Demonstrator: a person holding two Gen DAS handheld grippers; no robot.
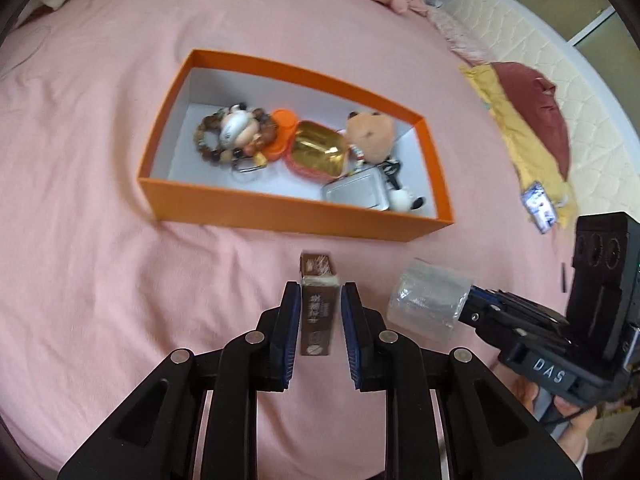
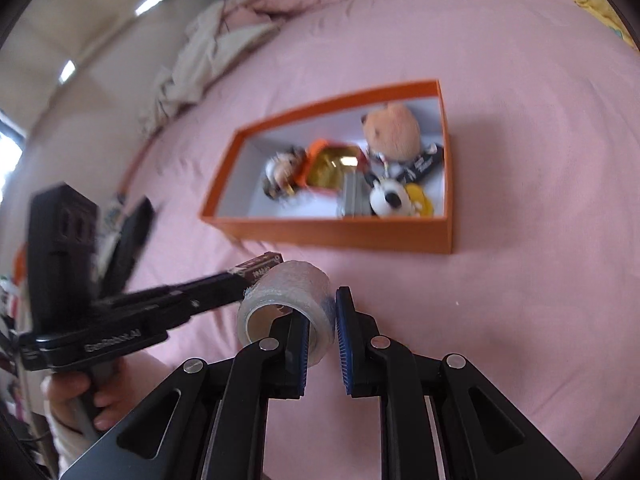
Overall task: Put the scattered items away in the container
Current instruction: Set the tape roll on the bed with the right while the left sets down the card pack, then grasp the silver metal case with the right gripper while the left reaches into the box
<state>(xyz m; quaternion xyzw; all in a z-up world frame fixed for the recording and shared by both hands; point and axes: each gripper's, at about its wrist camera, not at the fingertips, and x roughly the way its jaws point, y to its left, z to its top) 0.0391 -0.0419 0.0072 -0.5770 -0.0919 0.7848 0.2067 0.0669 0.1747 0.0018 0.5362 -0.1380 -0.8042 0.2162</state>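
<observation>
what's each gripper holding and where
Left gripper holds the brown packet by its long sides. Right gripper pinches the tape roll through its wall.

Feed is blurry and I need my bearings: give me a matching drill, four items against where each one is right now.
Items:
1. brown packet
2. tape roll
3. plush bear
4. gold tin

Places:
A. middle of the orange box
B. held in the right claw
C. right end of the box, seen from the left wrist view
D. held in the left claw

Pairs: 1-D, 2-B, 3-C, 4-A
</observation>
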